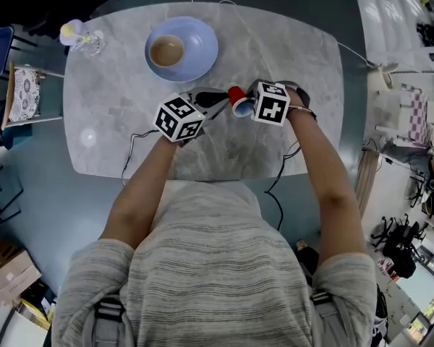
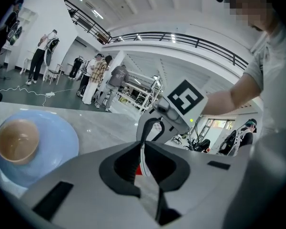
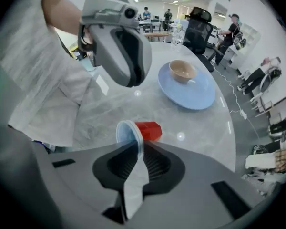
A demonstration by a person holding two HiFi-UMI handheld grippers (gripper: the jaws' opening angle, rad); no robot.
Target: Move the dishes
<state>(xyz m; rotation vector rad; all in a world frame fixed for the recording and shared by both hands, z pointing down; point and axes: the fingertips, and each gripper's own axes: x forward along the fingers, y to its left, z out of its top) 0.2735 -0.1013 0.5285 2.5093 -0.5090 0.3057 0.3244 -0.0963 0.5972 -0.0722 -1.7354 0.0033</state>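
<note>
A red cup (image 1: 235,95) with a white inside hangs over the grey marble table (image 1: 289,56). My right gripper (image 1: 243,107) points down and is shut on its rim (image 3: 133,137). The cup (image 3: 148,130) lies sideways, base to the right. My left gripper (image 1: 215,98) is close on the cup's left, apart from it. Its jaws stand a narrow slit apart with nothing pressed between them, and the cup (image 2: 138,170) shows through the slit. A blue plate (image 1: 202,42) with a brown bowl (image 1: 166,50) on it sits at the table's far side.
A small clear glass item with a yellow top (image 1: 79,38) stands at the table's far left corner. A chair with a patterned cushion (image 1: 23,85) is beside the table's left edge. Cables (image 1: 134,154) trail from both grippers over the near edge. Several people stand in the room behind.
</note>
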